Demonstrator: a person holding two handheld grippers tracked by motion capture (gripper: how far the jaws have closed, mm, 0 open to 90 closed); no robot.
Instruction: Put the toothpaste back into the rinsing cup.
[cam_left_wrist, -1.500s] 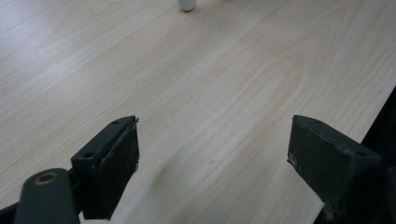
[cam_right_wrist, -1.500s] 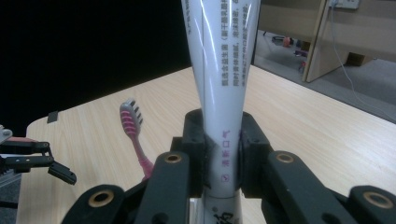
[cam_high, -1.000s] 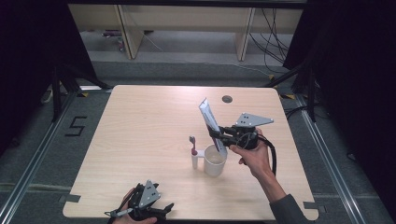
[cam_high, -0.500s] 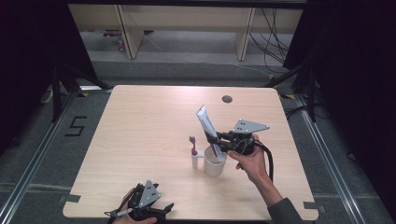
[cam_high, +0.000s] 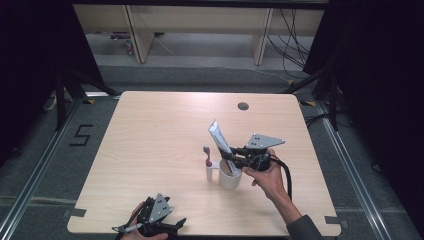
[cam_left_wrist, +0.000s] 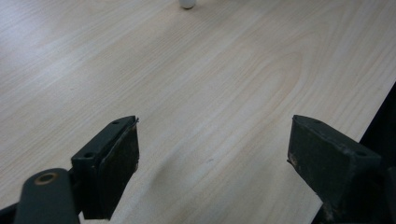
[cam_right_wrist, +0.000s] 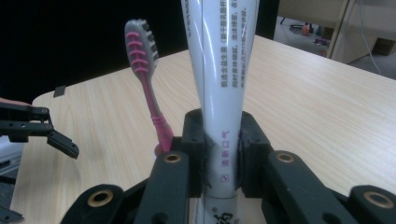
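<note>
A white toothpaste tube (cam_high: 220, 138) stands tilted, its lower end inside a white cup (cam_high: 230, 180) near the table's middle right. My right gripper (cam_high: 232, 160) is shut on the tube just above the cup's rim. The right gripper view has the tube (cam_right_wrist: 219, 93) pinched upright between the black jaws of the right gripper (cam_right_wrist: 219, 137). A pink toothbrush (cam_high: 207, 154) stands in a small white holder left of the cup, its grey head (cam_right_wrist: 138, 44) up. My left gripper (cam_high: 167, 227) rests at the table's front edge, open and holding nothing (cam_left_wrist: 212, 154).
The wooden table (cam_high: 150, 135) has a round cable hole (cam_high: 243, 106) at the back right. A floor mark "5" (cam_high: 81, 135) lies to the left. Shelving legs stand beyond the far edge. The front edge runs just behind the left gripper.
My right gripper has come down with the toothpaste tube, bringing its lower end into the cup. The left gripper has stayed put.
</note>
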